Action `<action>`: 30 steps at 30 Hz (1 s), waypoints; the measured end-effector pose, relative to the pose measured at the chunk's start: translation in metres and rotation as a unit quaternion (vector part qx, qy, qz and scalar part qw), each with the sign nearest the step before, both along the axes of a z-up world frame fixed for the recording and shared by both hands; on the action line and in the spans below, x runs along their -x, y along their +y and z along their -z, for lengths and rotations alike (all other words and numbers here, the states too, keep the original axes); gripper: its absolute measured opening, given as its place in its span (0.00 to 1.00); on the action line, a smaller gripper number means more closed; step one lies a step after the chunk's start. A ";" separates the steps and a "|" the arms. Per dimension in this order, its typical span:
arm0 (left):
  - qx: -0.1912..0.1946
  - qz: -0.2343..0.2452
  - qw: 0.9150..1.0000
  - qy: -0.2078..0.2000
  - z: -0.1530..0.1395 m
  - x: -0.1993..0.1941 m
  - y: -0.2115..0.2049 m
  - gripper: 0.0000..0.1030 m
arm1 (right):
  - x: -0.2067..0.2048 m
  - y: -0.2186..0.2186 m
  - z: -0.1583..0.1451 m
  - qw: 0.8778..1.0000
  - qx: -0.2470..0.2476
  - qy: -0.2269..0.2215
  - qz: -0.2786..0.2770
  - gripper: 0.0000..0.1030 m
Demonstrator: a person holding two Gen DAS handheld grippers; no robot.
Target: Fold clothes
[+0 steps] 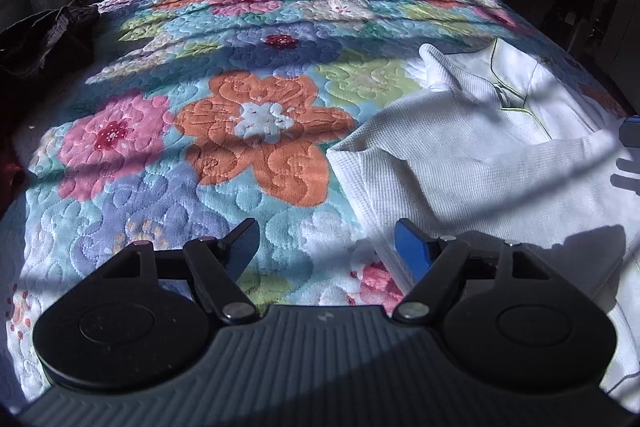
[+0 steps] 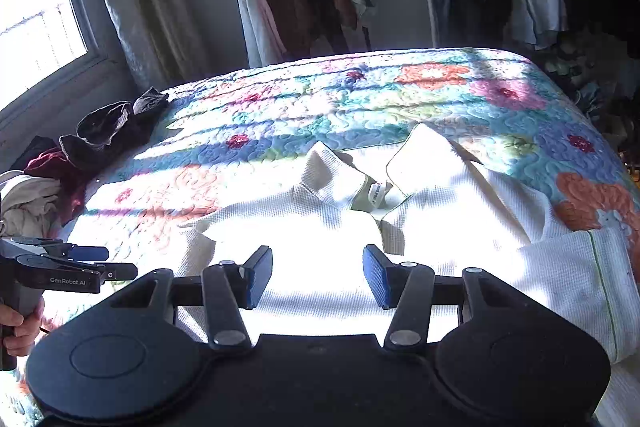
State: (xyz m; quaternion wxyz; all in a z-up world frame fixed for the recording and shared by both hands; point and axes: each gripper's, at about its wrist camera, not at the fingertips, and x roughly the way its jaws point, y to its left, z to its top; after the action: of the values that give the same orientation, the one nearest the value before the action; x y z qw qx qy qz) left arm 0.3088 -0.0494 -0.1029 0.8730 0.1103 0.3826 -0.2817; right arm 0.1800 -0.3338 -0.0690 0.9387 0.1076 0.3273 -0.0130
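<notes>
A: Starting far to the left of your left claw, what is lying there?

B: A heap of dark clothes is sitting at the bed's edge, well apart from you, with a reddish and a beige garment bunched below it. Ahead of that claw the floral quilt is showing bare. Your left claw is hanging wide open, gripping nothing, with the white shirt lying just to its right and slightly ahead.

A: And the right claw?

B: It is also standing wide open and empty, hovering over the body of the white shirt. The collar is lying straight ahead of it, the label showing between the two collar points, and a sleeve cuff is trailing off to its right.

A: What could be going wrong from here?

B: You are working in hard sunlight that is washing out the fabric under the right claw, so you may be misjudging the edge and pinching one layer only, or catching quilt along with the shirt. With the left claw sitting off the shirt's hem, an uneven pull could be skewing the fold.
</notes>
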 end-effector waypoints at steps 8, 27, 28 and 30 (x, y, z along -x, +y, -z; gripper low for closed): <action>-0.028 0.217 0.975 -0.038 0.004 -0.025 -0.079 0.72 | -0.044 -0.063 0.010 0.972 -0.059 0.146 0.175 0.59; -0.037 0.246 0.969 0.002 0.058 -0.038 -0.080 0.59 | -0.065 -0.105 0.085 0.911 -0.098 0.175 0.360 0.72; -0.039 0.247 0.968 0.000 0.055 -0.036 -0.078 0.44 | -0.061 -0.098 0.084 0.912 -0.083 0.159 0.370 0.67; -0.047 0.253 0.966 -0.004 0.051 -0.030 -0.077 0.18 | -0.050 -0.092 0.082 0.916 -0.073 0.131 0.372 0.29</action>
State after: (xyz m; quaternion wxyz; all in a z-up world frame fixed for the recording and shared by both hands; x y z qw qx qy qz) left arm 0.3386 -0.1263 -0.1535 0.7687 0.2454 0.3511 -0.4750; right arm 0.2304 -0.4255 -0.1515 0.8041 0.2872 0.3841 -0.3514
